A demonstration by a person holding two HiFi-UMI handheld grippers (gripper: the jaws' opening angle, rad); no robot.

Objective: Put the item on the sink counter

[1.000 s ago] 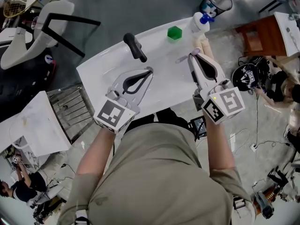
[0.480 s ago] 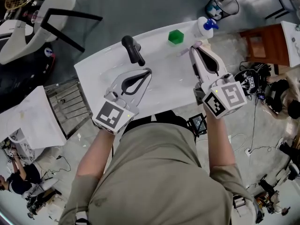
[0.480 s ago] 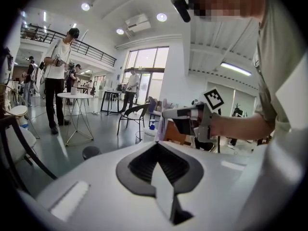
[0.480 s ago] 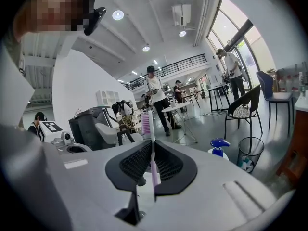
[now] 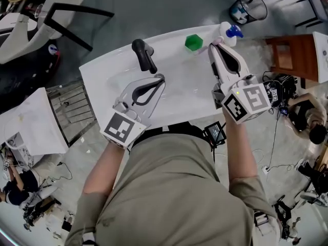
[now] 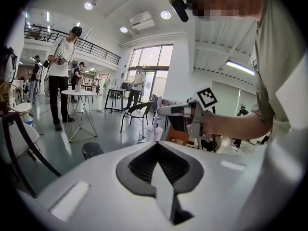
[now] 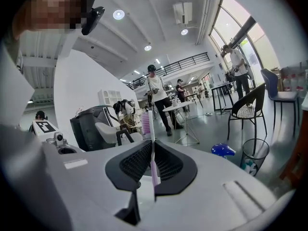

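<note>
Clamping a thin purple-and-white toothbrush (image 7: 152, 141), the right tool (image 7: 153, 146) holds it upright between its pads, bristle head up. Only the right gripper view shows this plainly. From the head view the brush is hard to make out at the right tool's tip, which hangs over the counter (image 5: 102, 81) well right of the black faucet (image 5: 144, 55).

The left tool (image 6: 156, 147) has its jaws pressed together with nothing between them. In the head view it sits just on the person's side of the faucet. Each tool carries a cube with black-and-white square markers.

Beyond and right of the faucet stands a green block (image 5: 193, 42). Farther right, at the counter's corner, is a white bottle with a blue cap (image 5: 226, 32), then a wire wastebasket (image 5: 247, 8) on the floor.
</note>
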